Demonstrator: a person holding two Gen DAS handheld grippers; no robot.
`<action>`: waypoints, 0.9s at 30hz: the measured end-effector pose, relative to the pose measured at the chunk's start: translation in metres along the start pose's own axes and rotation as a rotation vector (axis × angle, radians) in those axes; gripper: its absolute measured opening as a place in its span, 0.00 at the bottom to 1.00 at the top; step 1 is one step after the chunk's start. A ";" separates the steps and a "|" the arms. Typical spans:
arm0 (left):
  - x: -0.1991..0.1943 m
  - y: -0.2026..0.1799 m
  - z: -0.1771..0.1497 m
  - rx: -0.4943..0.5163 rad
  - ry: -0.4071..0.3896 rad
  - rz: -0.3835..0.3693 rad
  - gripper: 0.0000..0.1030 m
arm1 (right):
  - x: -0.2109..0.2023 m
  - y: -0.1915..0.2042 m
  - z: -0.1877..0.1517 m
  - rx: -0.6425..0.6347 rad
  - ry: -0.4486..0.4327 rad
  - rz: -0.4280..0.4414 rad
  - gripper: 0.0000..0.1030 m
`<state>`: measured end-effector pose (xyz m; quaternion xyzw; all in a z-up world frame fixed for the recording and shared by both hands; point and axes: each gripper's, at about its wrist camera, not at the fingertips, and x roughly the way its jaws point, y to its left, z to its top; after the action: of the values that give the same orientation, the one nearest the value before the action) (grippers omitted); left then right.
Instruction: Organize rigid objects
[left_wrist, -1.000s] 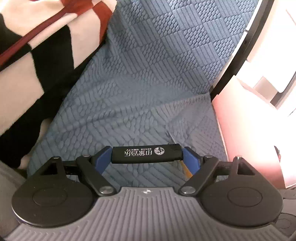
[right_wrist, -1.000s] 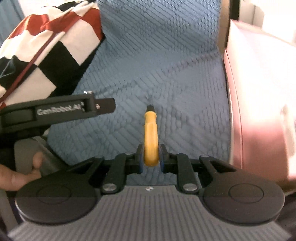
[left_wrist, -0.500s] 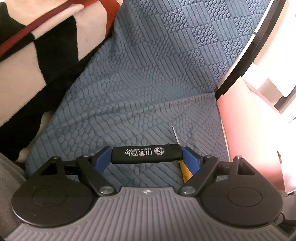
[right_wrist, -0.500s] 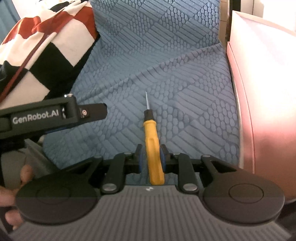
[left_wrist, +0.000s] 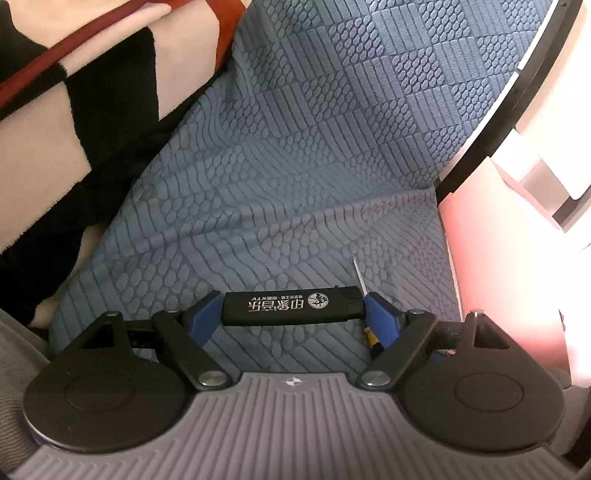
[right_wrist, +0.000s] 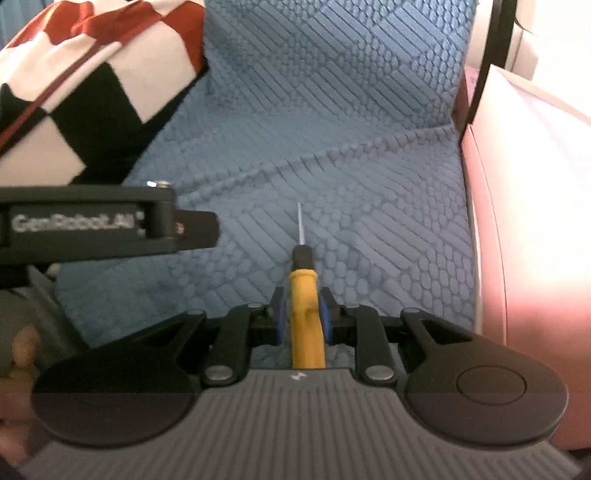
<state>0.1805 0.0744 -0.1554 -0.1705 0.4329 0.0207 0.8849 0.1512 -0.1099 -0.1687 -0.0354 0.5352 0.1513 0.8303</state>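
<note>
Pinching a black lighter (left_wrist: 291, 305) crosswise, my left gripper (left_wrist: 293, 312) has both blue pads pressed on the lighter's two ends, white print facing up, and it hangs over the blue textured cover (left_wrist: 314, 158) without touching it. My right gripper (right_wrist: 302, 317) is clamped on the yellow handle of a small screwdriver (right_wrist: 306, 306), jaws drawn close together, the handle running lengthwise between the pads and its thin metal tip pointing away from me toward the back of the blue cover. From the left wrist view I can see that same tip poking up just behind the lighter's right end, with a sliver of yellow handle showing just below the right pad, so the two held things sit very near each other. To the right of the blue cover stands a pink box (right_wrist: 524, 229), its wall close beside the screwdriver. To the left of the cover lies a checked blanket (left_wrist: 74, 122) in black, cream and red. The left gripper's black arm crosses the right wrist view, left of the screwdriver, above the cover
</note>
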 end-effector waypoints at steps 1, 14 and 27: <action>0.001 0.000 0.000 -0.002 0.002 0.001 0.83 | 0.002 -0.001 -0.001 0.008 0.010 0.001 0.22; 0.002 -0.008 -0.003 0.007 0.000 -0.027 0.83 | 0.007 0.002 -0.007 -0.004 0.027 -0.027 0.22; -0.001 -0.013 0.000 0.049 -0.002 -0.059 0.83 | -0.003 -0.005 -0.006 0.048 -0.009 -0.007 0.22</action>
<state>0.1825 0.0627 -0.1514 -0.1617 0.4270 -0.0158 0.8895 0.1463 -0.1168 -0.1688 -0.0170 0.5348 0.1357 0.8338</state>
